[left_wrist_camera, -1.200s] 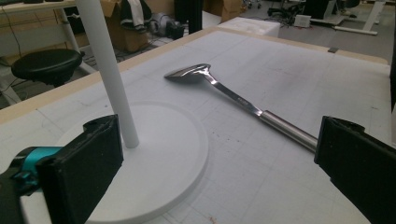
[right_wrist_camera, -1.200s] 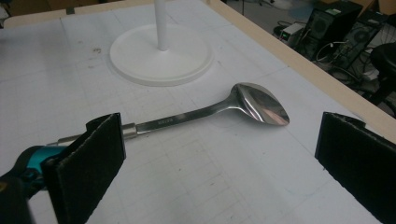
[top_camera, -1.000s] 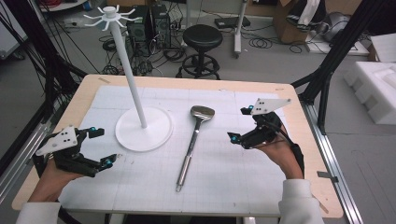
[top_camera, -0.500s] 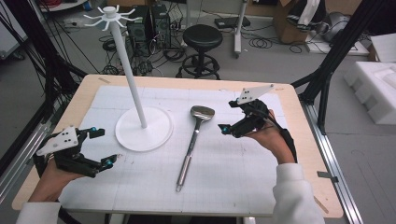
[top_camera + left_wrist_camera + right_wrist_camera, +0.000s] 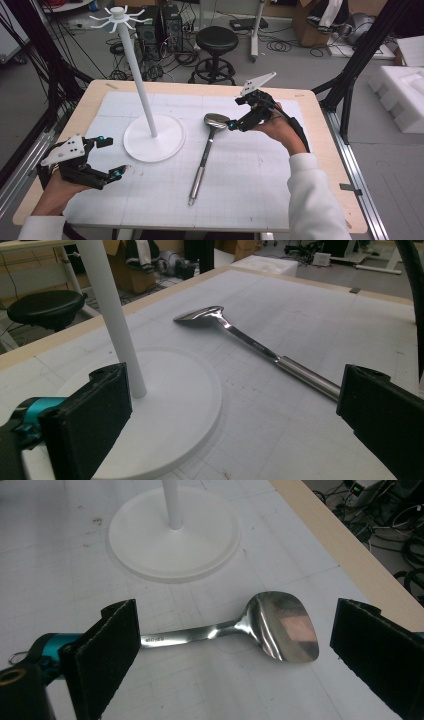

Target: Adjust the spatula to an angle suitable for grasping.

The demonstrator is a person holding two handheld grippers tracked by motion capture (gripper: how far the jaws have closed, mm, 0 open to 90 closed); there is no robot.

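Change, right gripper (image 5: 239, 113): a second ago it hung off by the table's right edge, well clear of the spoon (image 5: 206, 151); now it has come in beside the spoon's bowl, on the side away from the stand (image 5: 152, 134), jaws spread and holding nothing.
Change, left gripper (image 5: 112, 157): same spot as before, near-left of the stand's base, jaws apart and empty.
Change, spoon: has not moved; it lies flat on the mat (image 5: 250, 180) just right of the stand, bowl at the far end, handle running toward the person.
Stand: white disc base and thin upright pole, topped with a ring of short pegs that the high view shows.
Right gripper view: the spoon (image 5: 250, 625) lies crosswise between the open jaws, its shiny bowl toward the right jaw and the neck passing by the left one. A small stamped mark sits on the neck, too small to read. The stand's base (image 5: 175, 535) lies beyond it.
Left gripper view: the stand's pole (image 5: 112, 315) rises just behind the left jaw; the spoon (image 5: 260, 347) runs slantwise from beyond the base toward the right jaw, touching neither.
High view, extra: a black stool (image 5: 216, 42) and cables on the floor beyond the table (image 5: 320, 165).
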